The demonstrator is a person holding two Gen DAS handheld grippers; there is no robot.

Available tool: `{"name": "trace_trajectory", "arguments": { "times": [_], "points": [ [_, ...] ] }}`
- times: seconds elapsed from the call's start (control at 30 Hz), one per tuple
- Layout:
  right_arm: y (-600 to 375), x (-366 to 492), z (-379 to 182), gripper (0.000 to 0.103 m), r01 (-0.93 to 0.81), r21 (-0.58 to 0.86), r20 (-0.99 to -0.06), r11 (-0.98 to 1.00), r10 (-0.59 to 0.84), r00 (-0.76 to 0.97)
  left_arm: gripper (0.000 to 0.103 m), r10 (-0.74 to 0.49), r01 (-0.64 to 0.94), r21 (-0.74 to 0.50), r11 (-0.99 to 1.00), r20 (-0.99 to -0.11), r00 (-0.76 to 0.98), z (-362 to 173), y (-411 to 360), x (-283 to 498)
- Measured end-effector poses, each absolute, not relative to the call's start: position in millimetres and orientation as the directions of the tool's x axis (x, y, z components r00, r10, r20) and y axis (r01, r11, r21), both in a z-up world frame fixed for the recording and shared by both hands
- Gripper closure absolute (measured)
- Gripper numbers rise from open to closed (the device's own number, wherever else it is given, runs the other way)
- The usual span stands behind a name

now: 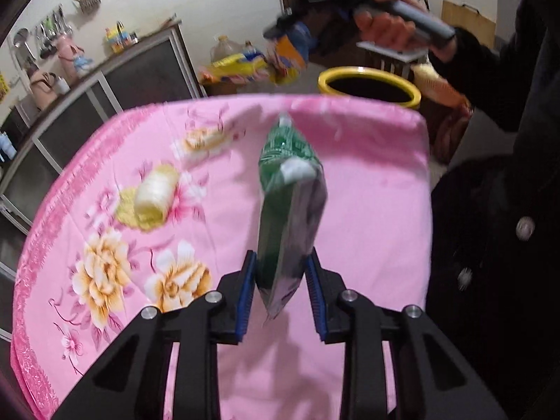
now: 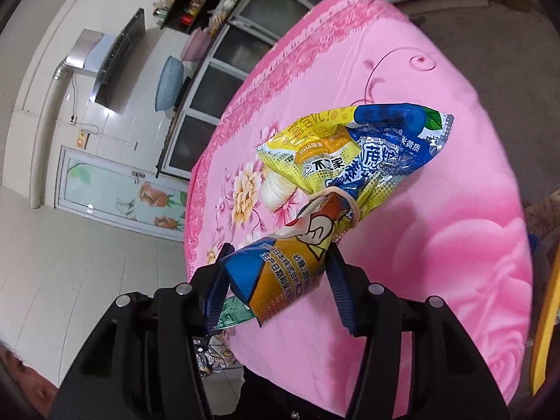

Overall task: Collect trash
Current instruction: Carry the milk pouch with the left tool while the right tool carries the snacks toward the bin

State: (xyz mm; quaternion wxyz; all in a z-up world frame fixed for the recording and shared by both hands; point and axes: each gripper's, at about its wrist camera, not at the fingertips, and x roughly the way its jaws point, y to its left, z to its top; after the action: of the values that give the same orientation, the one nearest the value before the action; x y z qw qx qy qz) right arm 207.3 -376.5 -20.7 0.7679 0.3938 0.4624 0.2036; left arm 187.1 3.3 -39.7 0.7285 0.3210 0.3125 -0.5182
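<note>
The pink floral tablecloth (image 1: 367, 210) fills the space under and ahead of both pairs of jaws. Beyond its far edge, ahead and a little right of the left jaws, stands a dark bin with a yellow rim (image 1: 369, 85).

The left gripper (image 1: 281, 290) holds a green and silver snack wrapper (image 1: 290, 203). Its blue pads press on the lower part of the wrapper from both sides, so the jaws are narrow and closed on it. The long axis of the wrapper runs forward from the jaws, and the pinched top end points away, toward the bin. The bottom corner hangs down between the fingers, above the cloth.

The right gripper (image 2: 276, 287) is closed on a crumpled yellow and blue snack bag (image 2: 336, 175), at medium width. The bag is twisted in the middle. Its long axis goes from the jaws forward and to the right, and the open blue end points up and right, away from the jaws.

On the cloth, ahead and left of the left jaws, lies a pale yellowish roll (image 1: 155, 194); I cannot tell what it is. Farther ahead lies a smaller blurred pale piece (image 1: 203, 138).
</note>
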Motion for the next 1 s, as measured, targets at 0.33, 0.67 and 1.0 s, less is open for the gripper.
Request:
{"name": "trace_trajectory", "arguments": {
  "times": [0.33, 0.67, 1.0],
  "points": [
    [-404.9, 173.9, -22.9, 0.052, 0.067, 0.817, -0.515, 0.572, 0.673, 0.532, 0.077, -0.59, 0.938, 0.119, 0.326, -0.749, 0.3, -33.1, -13.8, 159.8],
    [-433.9, 140.7, -17.6, 0.052, 0.058, 0.834, -0.476, 0.549, 0.661, 0.579, 0.078, -0.618, 0.923, 0.118, 0.367, -0.71, 0.337, -15.8, -18.5, 141.8],
    [-463.7, 103.6, -11.1, 0.052, 0.054, 0.847, -0.437, 0.528, 0.637, 0.634, 0.078, -0.633, 0.907, 0.153, 0.392, -0.671, 0.386, 13.3, -20.8, 134.0]
  ]
}}
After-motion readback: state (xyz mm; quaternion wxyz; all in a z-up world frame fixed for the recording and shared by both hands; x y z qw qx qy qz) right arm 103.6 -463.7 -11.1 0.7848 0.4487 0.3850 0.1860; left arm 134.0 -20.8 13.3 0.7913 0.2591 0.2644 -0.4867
